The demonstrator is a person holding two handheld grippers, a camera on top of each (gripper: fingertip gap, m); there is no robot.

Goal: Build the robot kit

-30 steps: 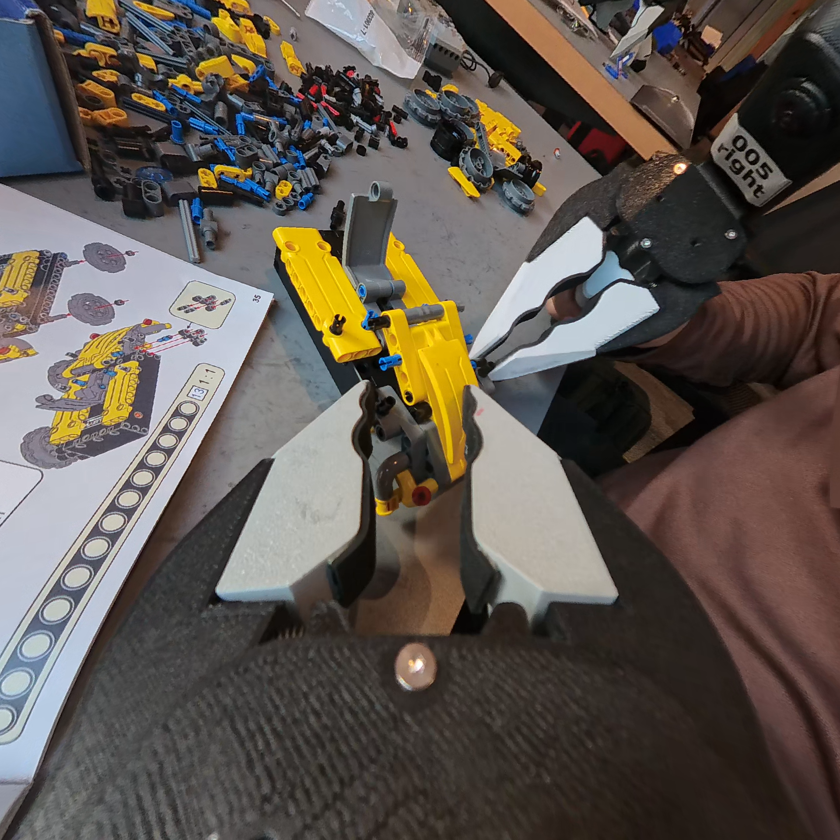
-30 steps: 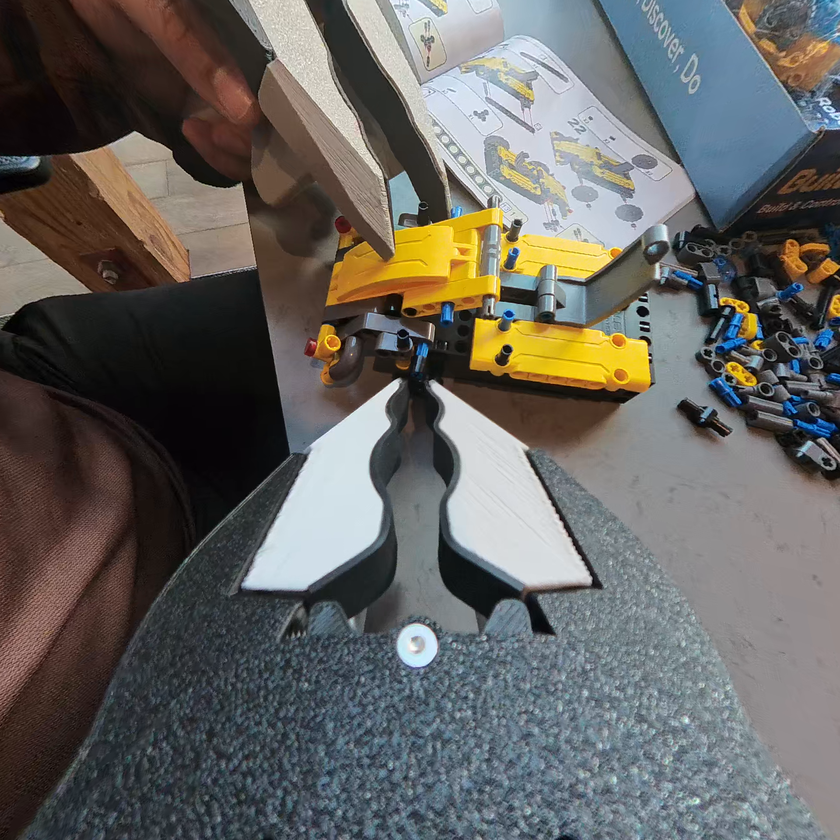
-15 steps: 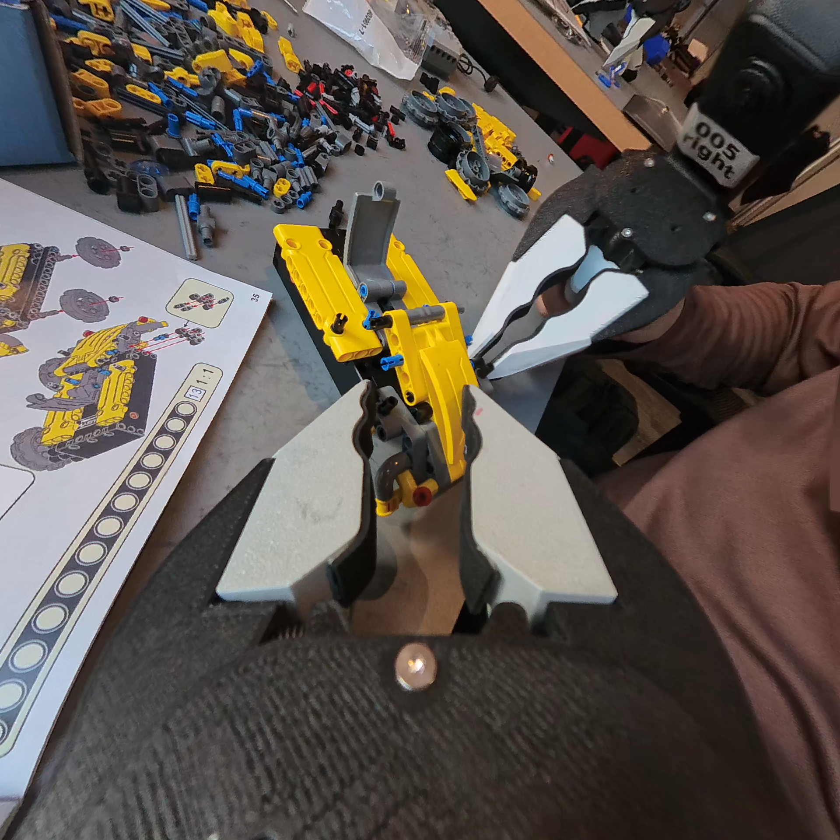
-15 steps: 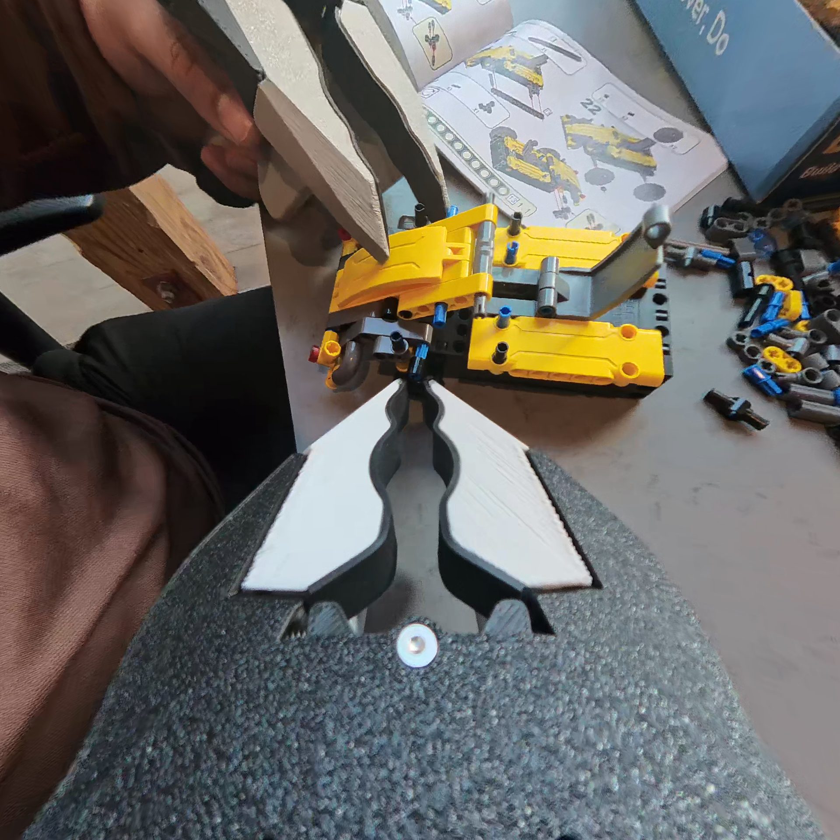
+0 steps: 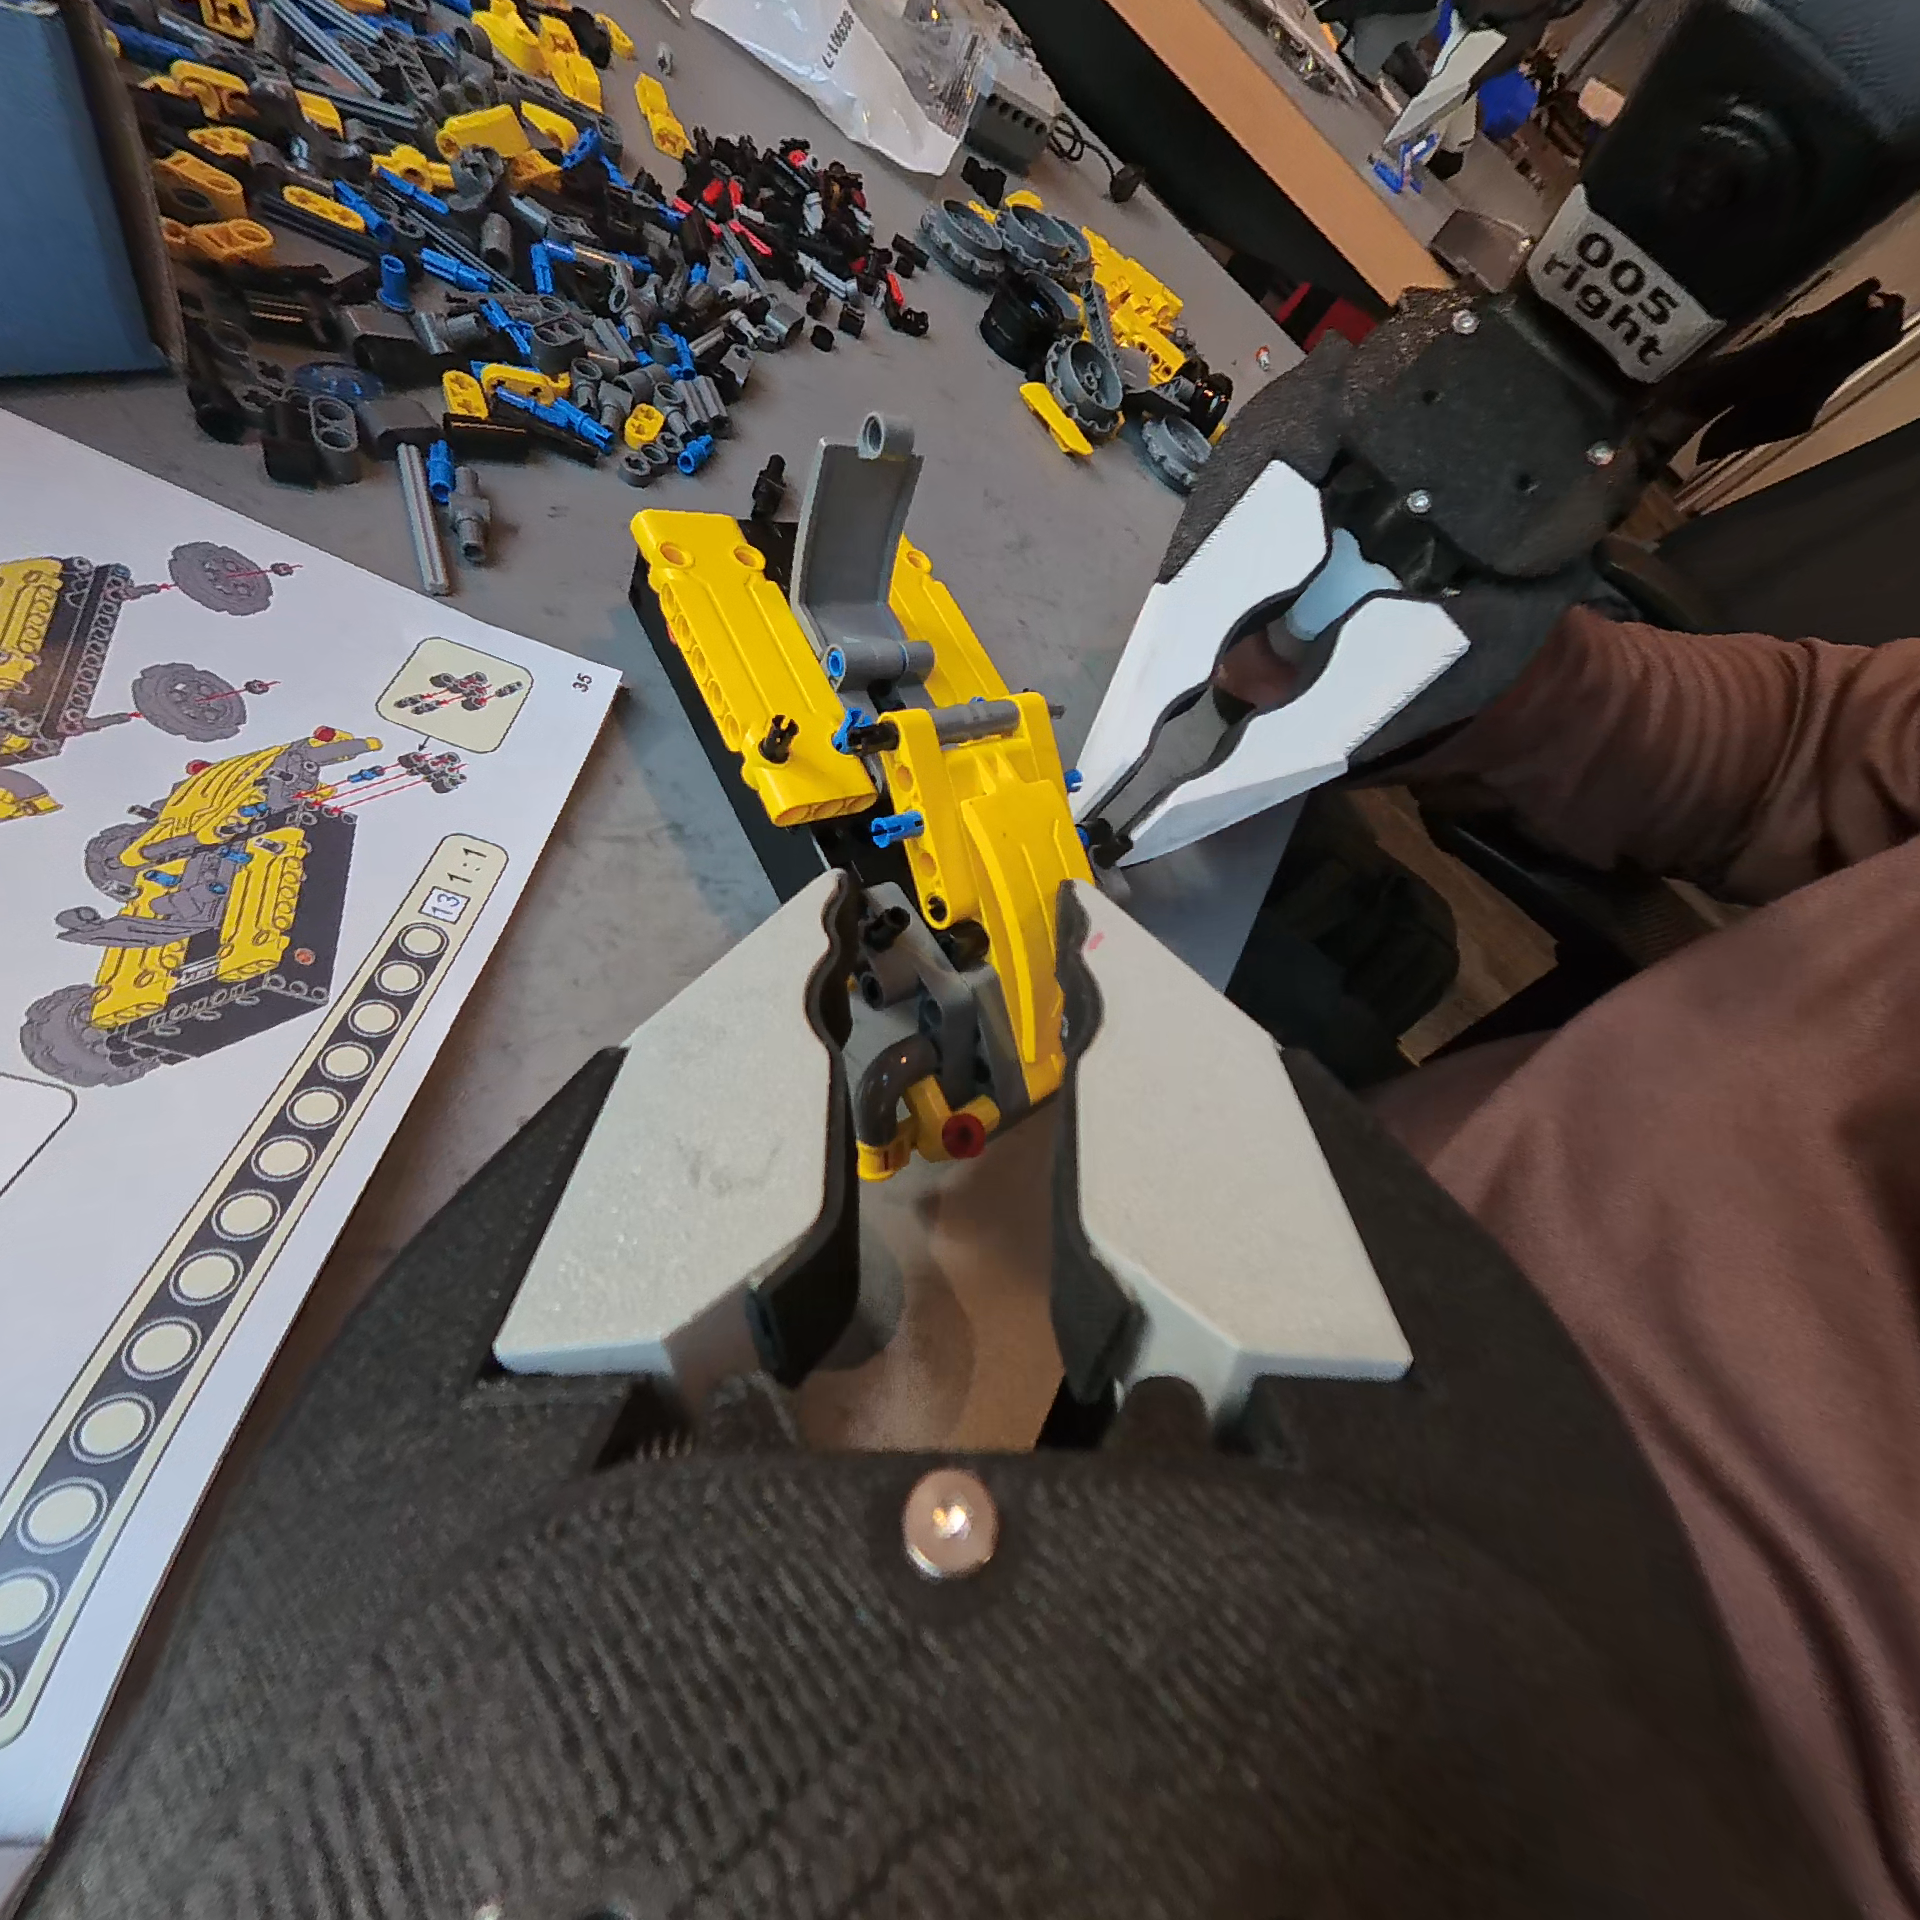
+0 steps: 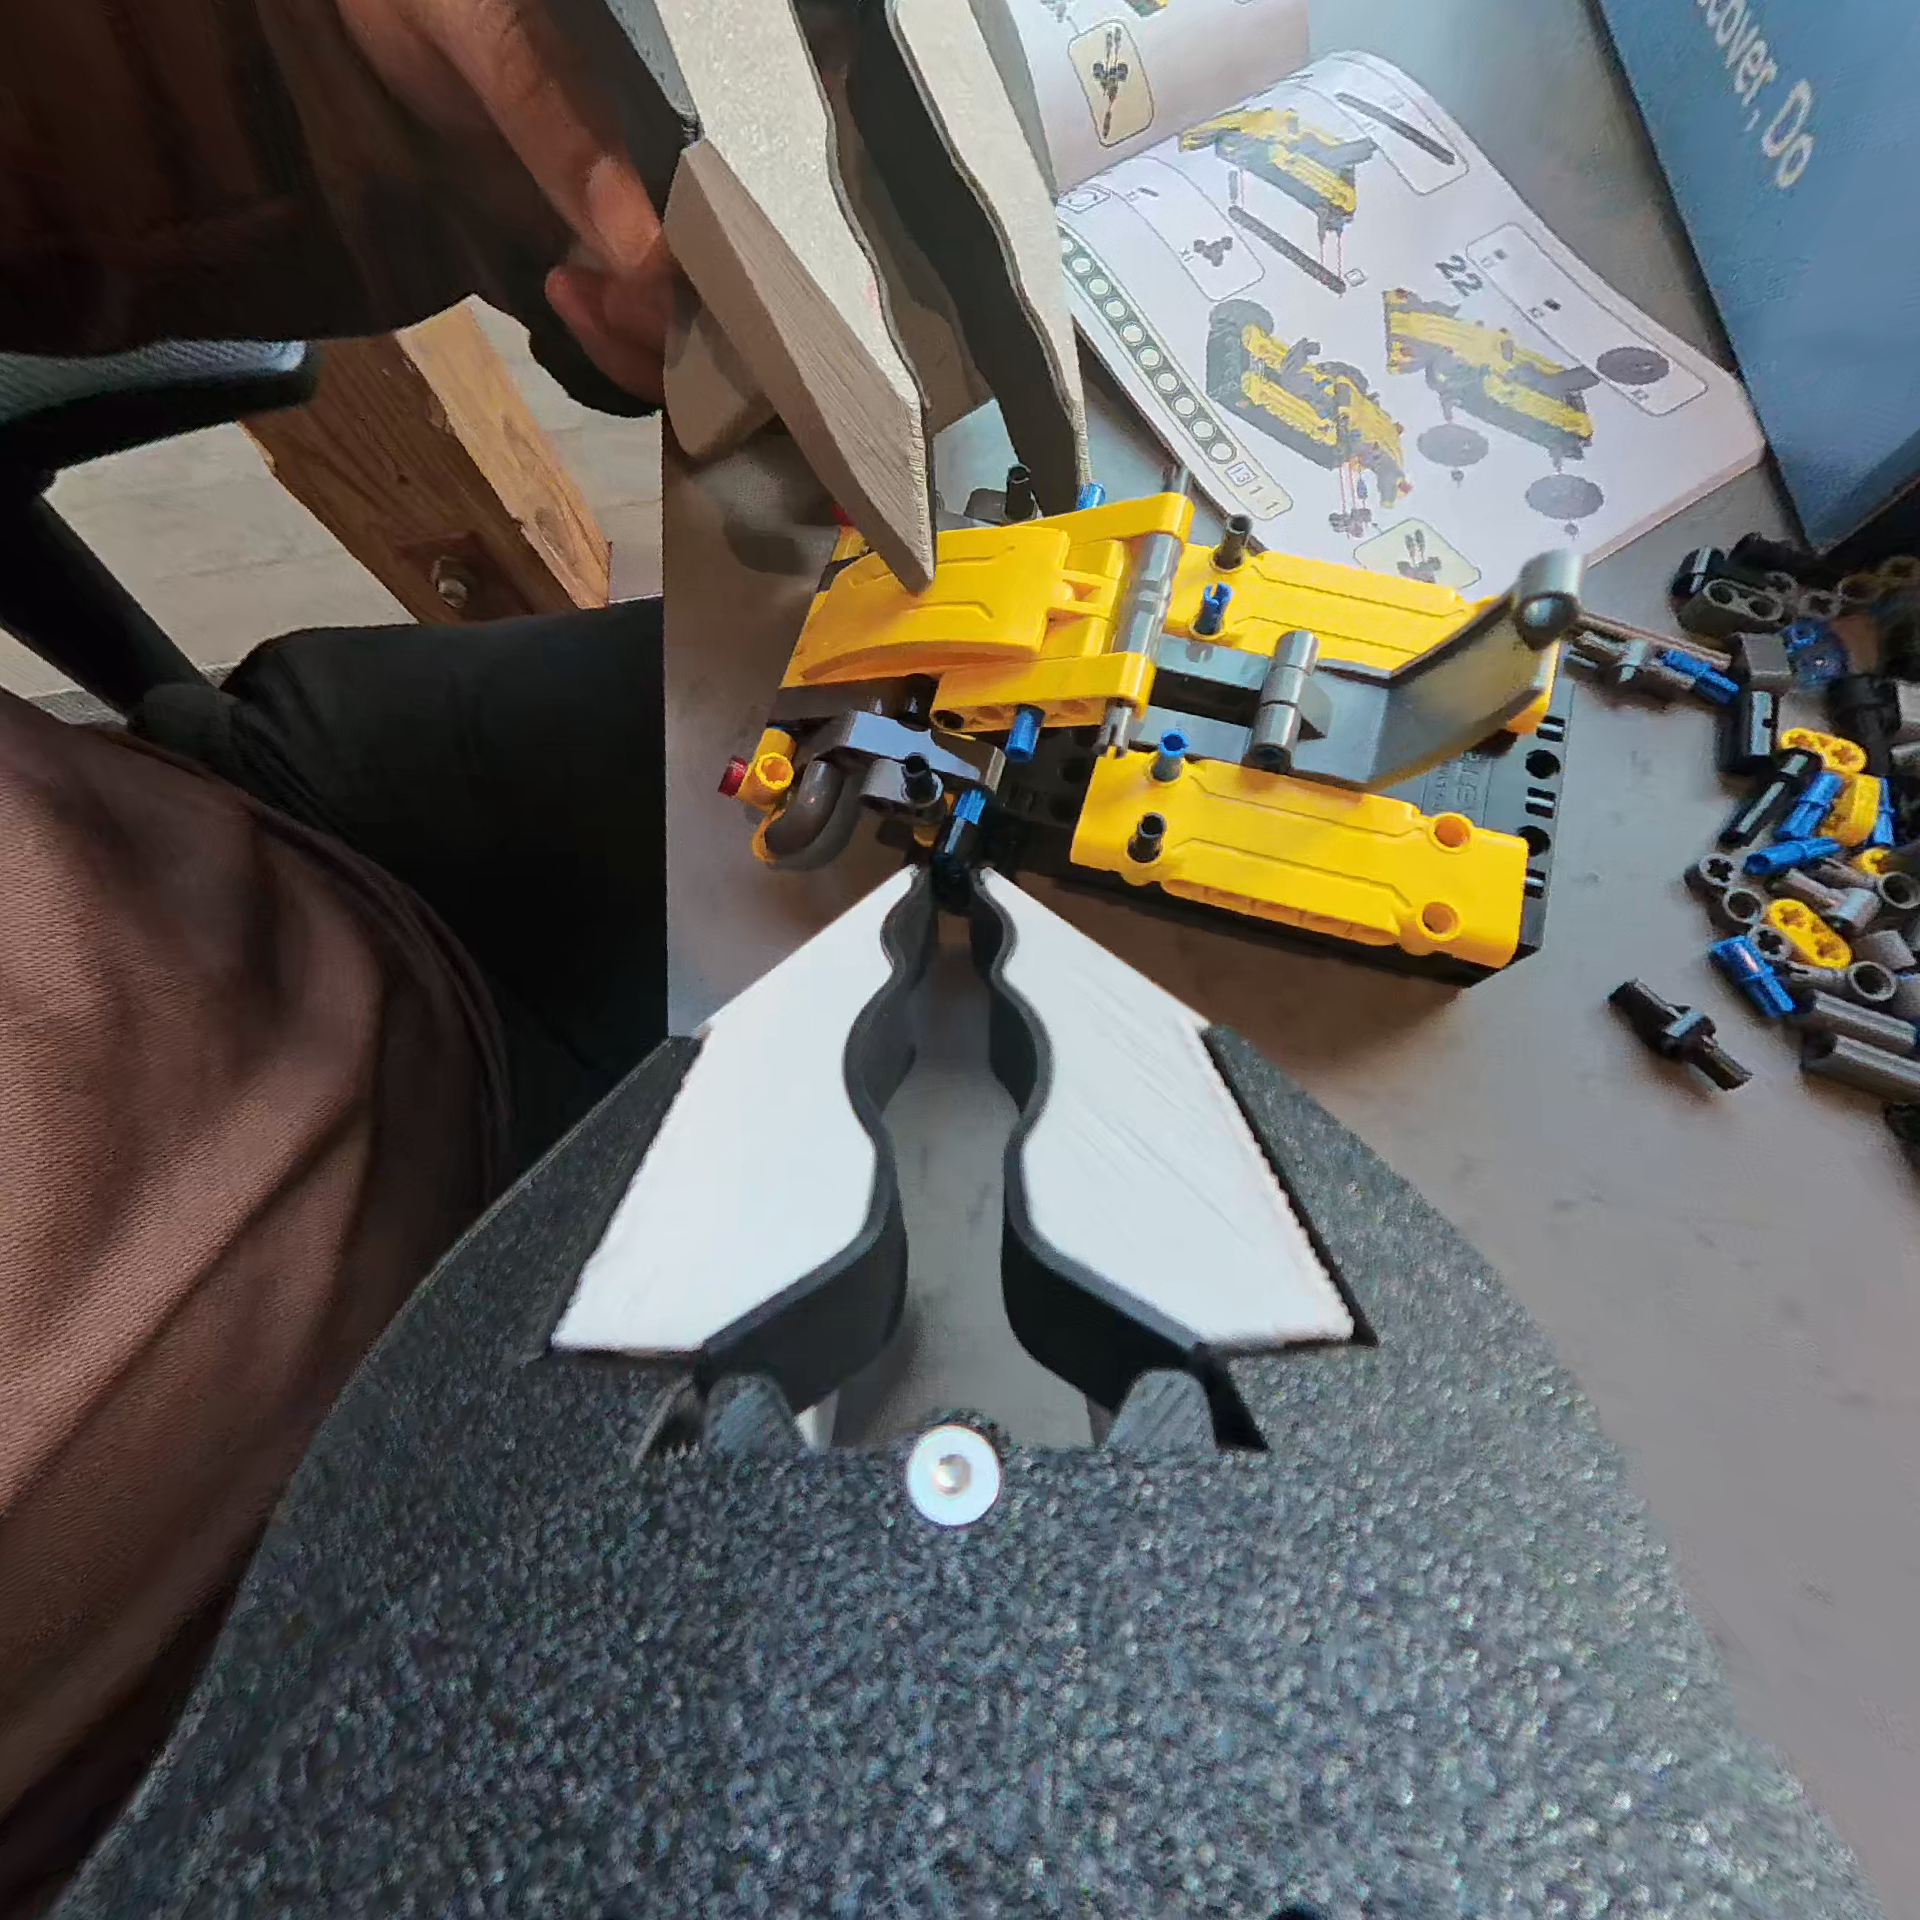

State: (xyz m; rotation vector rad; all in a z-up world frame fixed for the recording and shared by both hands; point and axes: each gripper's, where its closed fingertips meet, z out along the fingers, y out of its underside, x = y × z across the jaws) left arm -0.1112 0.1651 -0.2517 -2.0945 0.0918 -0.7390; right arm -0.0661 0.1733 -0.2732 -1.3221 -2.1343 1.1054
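A partly built yellow, black and grey brick vehicle [image 5: 977, 821] lies on the grey table [image 5: 644, 862] near its front edge. My left gripper [image 5: 951, 904] is shut on the vehicle's near end, one finger on each side. It shows from above in the right wrist view [image 6: 997, 520]. My right gripper [image 6: 948, 883] is shut on a small blue and black pin [image 6: 966, 821] at the side of the vehicle [image 6: 1299, 852]. In the left wrist view my right gripper [image 5: 1101, 844] touches the vehicle's right side.
An open instruction booklet [image 5: 260, 831] lies left of the vehicle. Behind it are a pile of loose parts [image 5: 499, 260], grey wheels [image 5: 1081, 312], a plastic bag [image 5: 862, 73] and a blue box [image 6: 1818, 260]. A loose black pin [image 6: 1678, 1034] lies nearby. A brown sleeve [image 5: 1662, 1143] is at right. Tip to tip, the grippers are about 6 cm apart.
Both grippers keep their holds. The right gripper has tilted up a little and its view has shifted slightly; the vehicle stays in place.
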